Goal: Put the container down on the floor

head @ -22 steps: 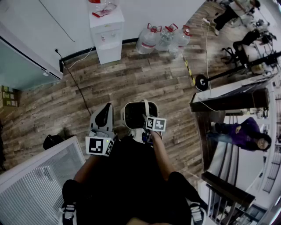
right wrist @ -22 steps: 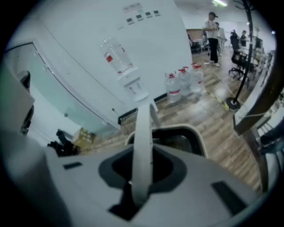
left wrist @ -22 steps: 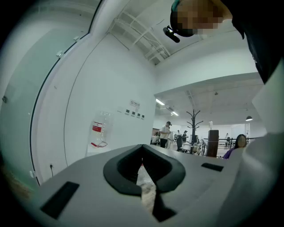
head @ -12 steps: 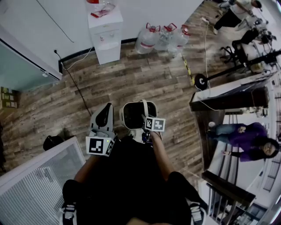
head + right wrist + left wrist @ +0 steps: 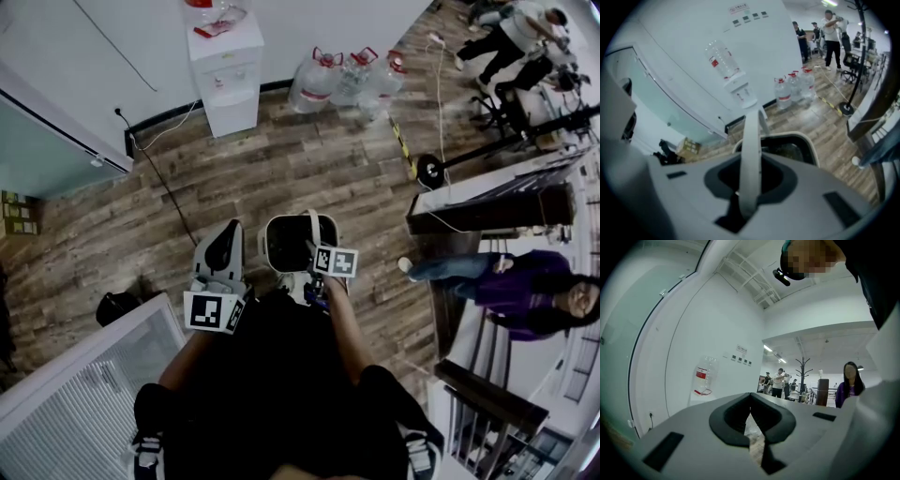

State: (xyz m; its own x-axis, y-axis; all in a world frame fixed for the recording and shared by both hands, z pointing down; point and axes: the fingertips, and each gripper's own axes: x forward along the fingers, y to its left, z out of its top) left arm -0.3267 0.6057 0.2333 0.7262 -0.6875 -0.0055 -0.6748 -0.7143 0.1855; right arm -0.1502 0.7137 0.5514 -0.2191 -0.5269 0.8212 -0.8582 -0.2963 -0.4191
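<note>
In the head view a white container (image 5: 298,242) with a dark inside hangs over the wooden floor (image 5: 309,169), right in front of the person's body. My right gripper (image 5: 315,257) points steeply down and is shut on its white arched handle (image 5: 311,228). The right gripper view shows that handle (image 5: 751,150) running up between the jaws, with the container's rim (image 5: 813,150) below it. My left gripper (image 5: 223,247) is held level just left of the container and apart from it. In the left gripper view its jaws (image 5: 750,398) meet at the tips with nothing between them.
A white water dispenser (image 5: 225,70) and three water jugs (image 5: 352,80) stand by the far wall. A dark desk (image 5: 487,211) and a person in purple (image 5: 530,291) are at the right. A glass partition (image 5: 84,394) and a black bag (image 5: 117,305) are at the left.
Both grippers and the container keep their places. The person in purple at the right has stepped further into view.
</note>
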